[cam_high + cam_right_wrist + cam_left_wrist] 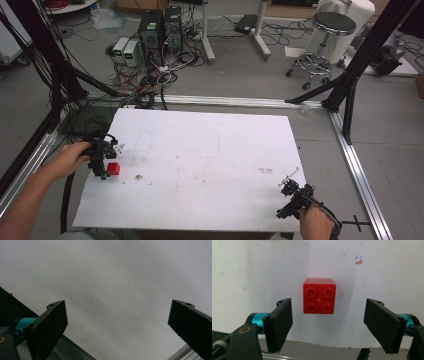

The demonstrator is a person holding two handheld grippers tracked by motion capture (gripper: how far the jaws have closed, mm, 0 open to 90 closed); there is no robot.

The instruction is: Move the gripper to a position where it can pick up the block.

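Note:
A red four-stud brick (114,168) lies on the white table (210,150) near its left edge. In the left gripper view the red brick (319,295) sits studs up, a little ahead of the two black jaws and between their lines. My left gripper (102,167) (328,325) is open, right beside the brick, with nothing between its pads. My right gripper (290,187) (117,327) is open over the bare white surface at the table's front right corner, holding nothing.
Small blue and orange marks (358,260) dot the table beyond the brick. Black frame posts (350,75) stand at the right and left. Computer towers (160,30), cables and a stool (325,40) are on the floor behind the table.

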